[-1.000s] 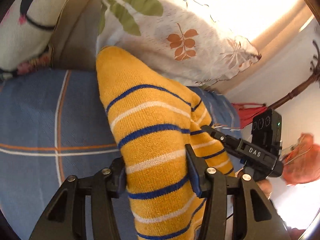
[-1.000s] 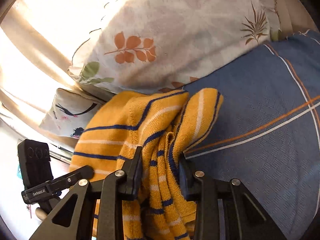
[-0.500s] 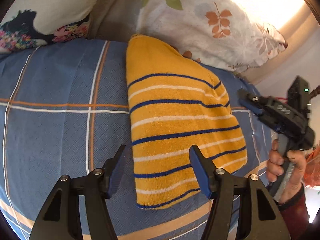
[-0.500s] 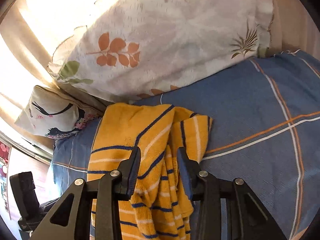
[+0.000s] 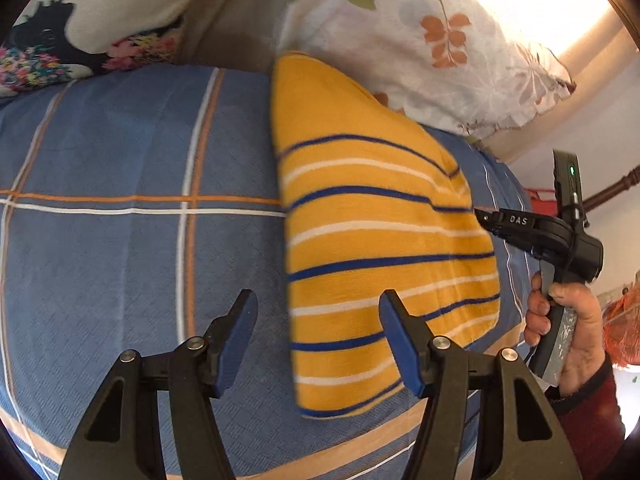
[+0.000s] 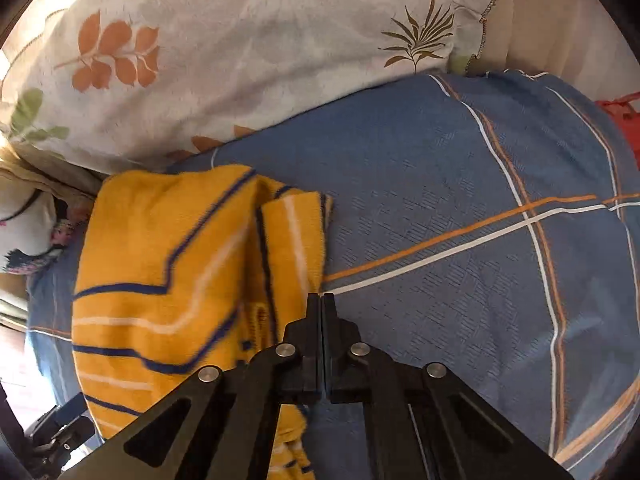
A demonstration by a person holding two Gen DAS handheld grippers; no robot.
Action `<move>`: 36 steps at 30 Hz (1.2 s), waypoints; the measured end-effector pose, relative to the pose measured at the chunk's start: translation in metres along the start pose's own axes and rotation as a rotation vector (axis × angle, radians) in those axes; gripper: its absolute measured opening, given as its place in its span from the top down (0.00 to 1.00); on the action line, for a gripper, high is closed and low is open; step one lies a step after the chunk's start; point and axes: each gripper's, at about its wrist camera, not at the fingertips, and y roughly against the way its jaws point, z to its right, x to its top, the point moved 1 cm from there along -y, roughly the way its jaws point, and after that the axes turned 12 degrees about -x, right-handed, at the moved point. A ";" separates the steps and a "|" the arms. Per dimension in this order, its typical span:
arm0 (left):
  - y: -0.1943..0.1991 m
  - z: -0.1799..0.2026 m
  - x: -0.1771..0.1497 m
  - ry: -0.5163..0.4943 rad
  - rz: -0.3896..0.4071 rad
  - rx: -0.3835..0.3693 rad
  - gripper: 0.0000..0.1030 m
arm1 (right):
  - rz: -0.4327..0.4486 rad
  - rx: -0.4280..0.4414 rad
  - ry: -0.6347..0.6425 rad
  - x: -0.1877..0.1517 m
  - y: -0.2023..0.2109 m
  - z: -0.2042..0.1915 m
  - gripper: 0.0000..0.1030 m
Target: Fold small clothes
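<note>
A small yellow knit garment [image 5: 380,248] with blue and white stripes lies folded flat on the blue plaid bedspread [image 5: 120,240]. My left gripper [image 5: 318,320] is open and empty, its blue pads above the garment's near left edge. The right gripper [image 5: 482,216] shows in the left wrist view at the garment's right edge, held by a hand. In the right wrist view the right gripper [image 6: 321,300] is shut with nothing between its jaws, its tip at the garment's [image 6: 180,280] right edge, where the bunched layers lie.
A white leaf-print pillow [image 6: 240,52] lies behind the garment, touching its far end. A floral pillow [image 5: 80,36] lies at the back left. The bedspread's orange border [image 5: 360,452] runs along the near bed edge. Red cloth [image 6: 620,108] shows past the bed's right side.
Both grippers let go of the garment, which now lies flat on the bed. The left gripper opened and drew back. The right gripper moved off the cloth to the right and shut empty.
</note>
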 end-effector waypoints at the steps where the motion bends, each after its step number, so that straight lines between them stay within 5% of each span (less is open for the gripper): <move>1: -0.007 0.000 0.000 -0.005 -0.023 -0.001 0.40 | -0.004 0.010 -0.013 -0.002 0.003 0.001 0.99; 7: -0.026 -0.005 -0.002 -0.010 -0.093 -0.062 0.40 | 0.168 0.108 0.000 -0.031 0.077 -0.018 0.99; 11: -0.016 -0.013 -0.003 -0.028 -0.088 -0.079 0.40 | 0.120 0.217 0.044 -0.058 0.075 -0.057 0.95; 13: -0.009 -0.018 -0.003 -0.033 -0.075 -0.065 0.40 | 0.063 0.180 0.023 -0.065 0.052 -0.057 0.94; 15: 0.001 -0.022 -0.004 -0.040 -0.054 -0.043 0.40 | -0.007 0.174 -0.063 -0.072 0.022 -0.039 1.00; 18: 0.021 -0.022 -0.008 -0.074 0.003 0.030 0.40 | -0.002 0.291 -0.188 -0.082 0.020 -0.015 1.00; 25: 0.065 -0.015 -0.037 -0.063 0.146 0.193 0.40 | 0.040 0.227 -0.112 -0.111 0.047 0.002 0.97; 29: 0.080 0.003 -0.060 -0.051 0.206 0.246 0.39 | 0.116 0.149 0.000 -0.120 0.075 0.009 0.57; 36: 0.085 0.046 -0.093 -0.065 0.252 0.297 0.34 | 0.182 0.082 0.176 -0.161 0.104 0.006 0.54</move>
